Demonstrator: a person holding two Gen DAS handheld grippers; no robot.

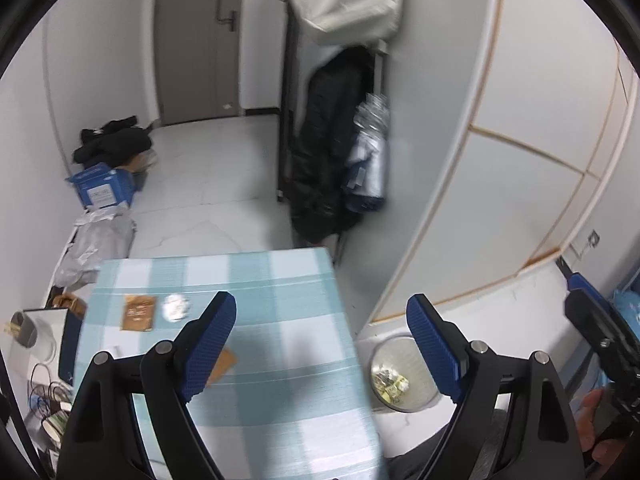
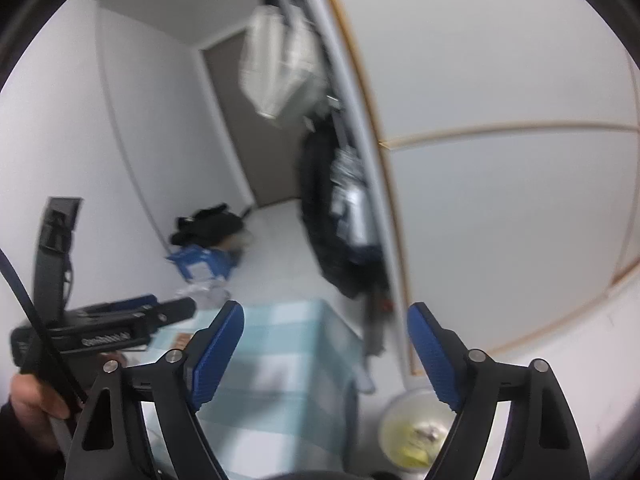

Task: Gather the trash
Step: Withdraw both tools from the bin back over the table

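— Fingers [image 1: 434, 350] of the left gripper [image 1: 322, 346] are seen spread wide above the checked bench [image 1: 280, 320], with nothing held between them. How are the other pair seen?

— Fingers [image 2: 218, 354] of the right gripper [image 2: 326, 354] are likewise held wide apart and empty, pictured over the near corner of the bench.

— Where is the trash found?

— A brown packet [image 1: 138, 313] and a crumpled white wad [image 1: 175, 307] are left lying side by side on the bench, far left. A second brown scrap [image 1: 222, 365] is partly hidden behind the left finger. Other scraps are pictured already inside the waste bin [image 1: 416, 404], which is set on the floor just beside the bench's right edge.

— And from the right wrist?

— The same waste bin [image 2: 390, 408] is shown low between the fingers, its contents blurred. At far left, the left gripper is seen gripped in a hand [image 2: 34, 406].
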